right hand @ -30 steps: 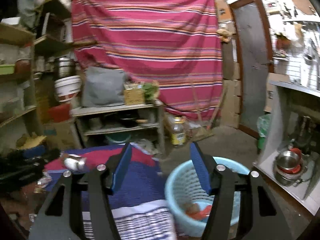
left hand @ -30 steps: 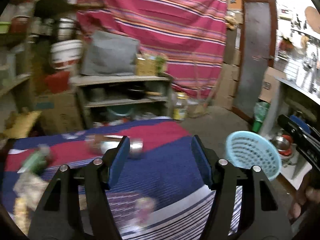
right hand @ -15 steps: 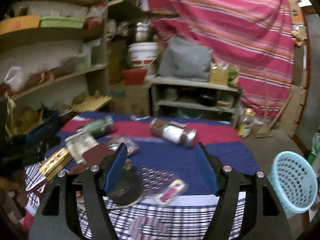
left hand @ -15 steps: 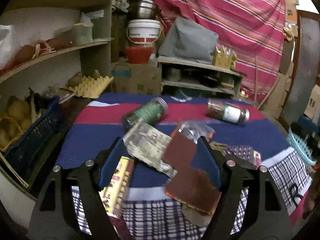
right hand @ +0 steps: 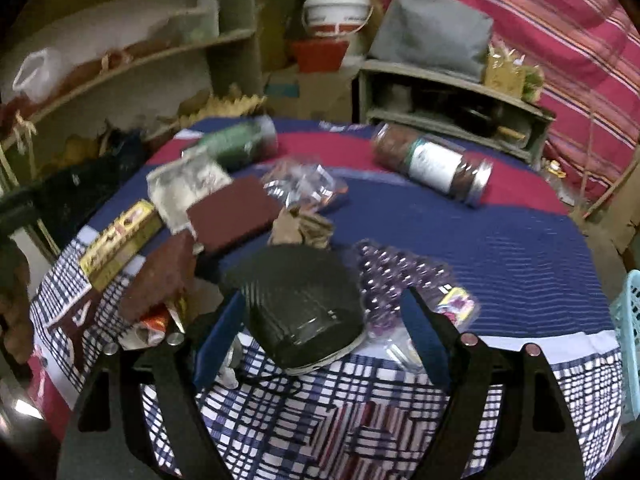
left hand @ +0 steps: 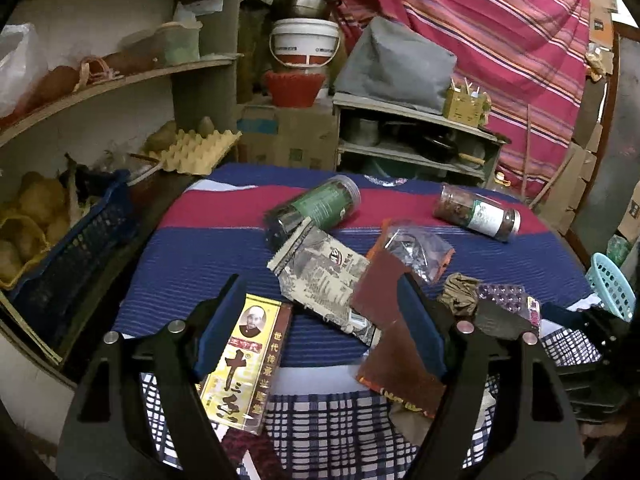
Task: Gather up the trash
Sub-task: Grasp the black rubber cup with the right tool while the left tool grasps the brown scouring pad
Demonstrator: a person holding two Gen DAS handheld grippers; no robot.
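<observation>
Barely started: we've got both grippers over the tabletop (left hand: 208, 256) with nothing held. Left gripper (left hand: 320, 324) jaws are spread, right gripper (right hand: 320, 340) jaws are opening around the black tray (right hand: 300, 300). Jars, wrappers, and boxes all await the blue basket (left hand: 612, 284) at right.

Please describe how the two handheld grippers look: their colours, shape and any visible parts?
The left gripper and right gripper look alike: two black plastic arms with triangular cut-outs, blue pads on the inner faces, and round silver bolts on each arm. No cables, markings or sleeves are visible.
</observation>
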